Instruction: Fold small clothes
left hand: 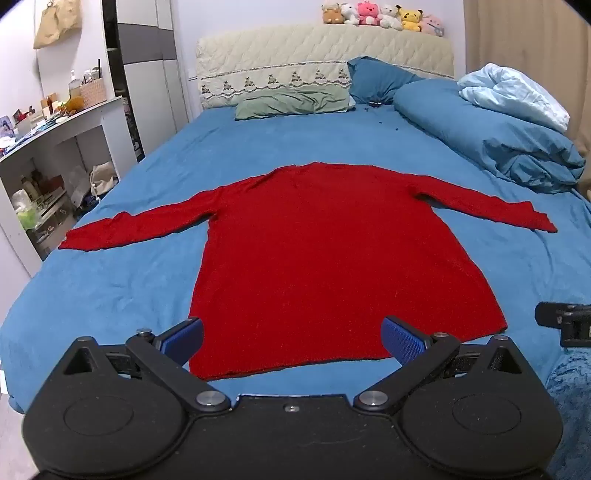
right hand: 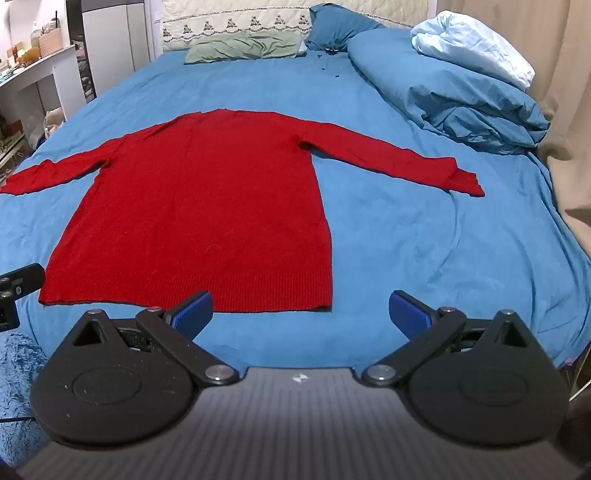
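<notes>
Red sweater [left hand: 332,251] flat on bed [left hand: 147,288] (sleeves spread); left tool [left hand: 291,338] wide, empty; right tool [right hand: 301,310] likewise, seemingly above hem.

Blue bed sheet [left hand: 258,147], green pillow [left hand: 291,102], bunched blue duvet [left hand: 491,136], plush toys [left hand: 380,16] on headboard [left hand: 325,48]

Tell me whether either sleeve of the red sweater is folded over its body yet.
No: the red sweater lies flat on the blue bedsheet, both sleeves spread outward.
</notes>
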The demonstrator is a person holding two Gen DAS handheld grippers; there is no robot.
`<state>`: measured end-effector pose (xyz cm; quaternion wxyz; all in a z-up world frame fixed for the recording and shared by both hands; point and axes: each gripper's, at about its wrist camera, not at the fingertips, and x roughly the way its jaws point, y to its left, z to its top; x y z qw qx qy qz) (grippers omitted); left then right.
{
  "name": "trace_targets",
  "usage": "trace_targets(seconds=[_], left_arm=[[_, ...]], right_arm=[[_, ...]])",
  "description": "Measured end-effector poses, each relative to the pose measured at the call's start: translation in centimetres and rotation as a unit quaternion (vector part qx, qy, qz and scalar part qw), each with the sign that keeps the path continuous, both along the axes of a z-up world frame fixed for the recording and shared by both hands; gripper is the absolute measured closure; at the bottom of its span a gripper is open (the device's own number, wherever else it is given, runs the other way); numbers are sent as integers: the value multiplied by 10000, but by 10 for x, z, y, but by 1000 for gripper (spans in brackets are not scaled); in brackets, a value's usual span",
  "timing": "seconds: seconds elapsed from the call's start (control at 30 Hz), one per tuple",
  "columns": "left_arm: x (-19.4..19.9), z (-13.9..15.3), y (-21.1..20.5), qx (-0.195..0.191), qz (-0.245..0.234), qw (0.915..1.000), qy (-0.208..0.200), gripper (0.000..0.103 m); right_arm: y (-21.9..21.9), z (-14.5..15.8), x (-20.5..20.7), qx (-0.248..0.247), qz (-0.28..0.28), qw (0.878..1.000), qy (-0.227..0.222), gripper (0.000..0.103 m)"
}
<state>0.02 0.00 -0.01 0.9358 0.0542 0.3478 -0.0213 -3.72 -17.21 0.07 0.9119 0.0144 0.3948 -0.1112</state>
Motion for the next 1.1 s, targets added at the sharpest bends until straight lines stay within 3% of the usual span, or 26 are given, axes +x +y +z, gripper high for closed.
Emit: trace_targets(seconds=[0.17, 1.1], left_arm=[[2, 1, 3, -194, 5, 9998, 42, 0], [5, 1, 2, -181, -74, 9998, -5, 0]], right_arm=[[0, -1, 0, 17, 3, 10000, -10, 0], [-2, -4, -1, 169, -31, 9998, -36, 0]])
